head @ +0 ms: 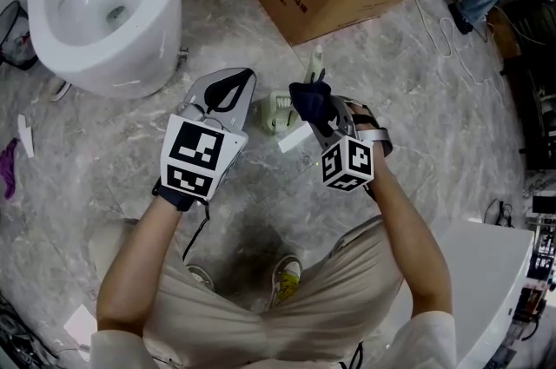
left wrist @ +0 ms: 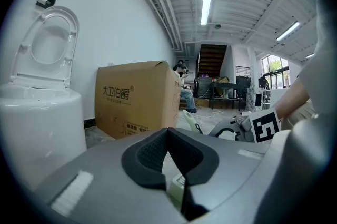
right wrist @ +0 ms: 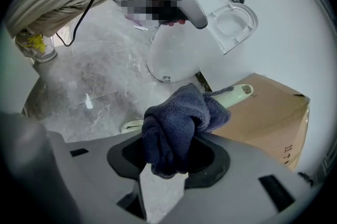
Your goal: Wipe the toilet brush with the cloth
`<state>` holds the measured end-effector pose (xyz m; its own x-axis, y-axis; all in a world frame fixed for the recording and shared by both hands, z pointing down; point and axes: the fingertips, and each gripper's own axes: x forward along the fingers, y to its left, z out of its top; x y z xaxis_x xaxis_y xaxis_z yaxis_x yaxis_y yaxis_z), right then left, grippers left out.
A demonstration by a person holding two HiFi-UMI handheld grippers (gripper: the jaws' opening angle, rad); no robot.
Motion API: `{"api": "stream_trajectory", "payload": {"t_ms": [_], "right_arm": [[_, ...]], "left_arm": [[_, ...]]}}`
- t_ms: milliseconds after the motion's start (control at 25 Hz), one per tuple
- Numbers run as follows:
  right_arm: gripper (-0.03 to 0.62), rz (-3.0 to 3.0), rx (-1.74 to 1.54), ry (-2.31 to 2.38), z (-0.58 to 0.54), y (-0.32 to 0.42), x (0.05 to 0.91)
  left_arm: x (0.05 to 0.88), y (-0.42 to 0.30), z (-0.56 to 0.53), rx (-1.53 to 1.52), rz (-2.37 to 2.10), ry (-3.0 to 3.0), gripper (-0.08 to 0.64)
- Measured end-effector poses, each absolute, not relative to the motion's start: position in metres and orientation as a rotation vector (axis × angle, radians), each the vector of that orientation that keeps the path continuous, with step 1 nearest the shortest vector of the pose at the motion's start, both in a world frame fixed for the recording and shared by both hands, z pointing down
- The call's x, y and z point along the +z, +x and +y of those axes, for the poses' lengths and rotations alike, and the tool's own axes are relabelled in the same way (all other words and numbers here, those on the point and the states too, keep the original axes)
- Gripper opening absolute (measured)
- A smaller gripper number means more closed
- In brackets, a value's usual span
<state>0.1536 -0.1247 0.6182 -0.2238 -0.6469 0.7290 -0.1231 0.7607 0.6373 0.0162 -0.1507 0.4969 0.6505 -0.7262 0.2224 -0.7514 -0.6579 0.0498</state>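
I see the dark blue cloth (right wrist: 176, 123) bunched in my right gripper (right wrist: 169, 152), wrapped against the pale green toilet brush (right wrist: 238, 94) handle.

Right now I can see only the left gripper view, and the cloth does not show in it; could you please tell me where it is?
Observer: The right hand-held gripper is shut on the dark blue cloth.
Operator: Thank you. Is the cloth anywhere near the brush?
Observer: Yes, it is bunched over the handle of the toilet brush, and only the handle's pale tip shows past it.
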Motion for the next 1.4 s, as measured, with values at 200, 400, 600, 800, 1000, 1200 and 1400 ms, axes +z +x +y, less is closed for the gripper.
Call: {"api": "stream_trajectory", "payload": {"t_ms": [200, 400, 600, 800, 1000, 1200, 1400], "right_arm": [[0.175, -1.728, -0.522, 0.555, -0.12, 0.157, 0.635], [0.175, -1.706, -0.49, 0.521, -0.117, 0.159, 0.645], [0.176, -1.796, -0.428, 0.555, -0.105, 0.159, 0.633], [0.176, -1.879, -0.53, 0.799, -0.113, 0.178, 0.596], [0.175, -1.813, -0.628, 1.105, -0.138, 0.214, 0.553], [0.175, -1.717, -0.683, 1.307, -0.134, 0.221, 0.566], [0.176, -1.688, -0.594, 1.519, -0.124, 0.206, 0.583]], "left_arm": [[0.494, 0.014, -0.151, 0.27, -1.237, 2.728, 0.002], [0.493, 0.012, -0.151, 0.269, -1.234, 2.734, 0.002], [0.493, 0.009, -0.16, 0.247, -1.238, 2.722, 0.002], [0.485, 0.008, -0.176, 0.165, -1.241, 2.697, 0.002], [0.487, 0.017, -0.173, 0.182, -1.187, 2.754, 0.002], [0.489, 0.016, -0.174, 0.189, -1.189, 2.753, 0.002], [0.491, 0.014, -0.172, 0.211, -1.183, 2.762, 0.002]]}}
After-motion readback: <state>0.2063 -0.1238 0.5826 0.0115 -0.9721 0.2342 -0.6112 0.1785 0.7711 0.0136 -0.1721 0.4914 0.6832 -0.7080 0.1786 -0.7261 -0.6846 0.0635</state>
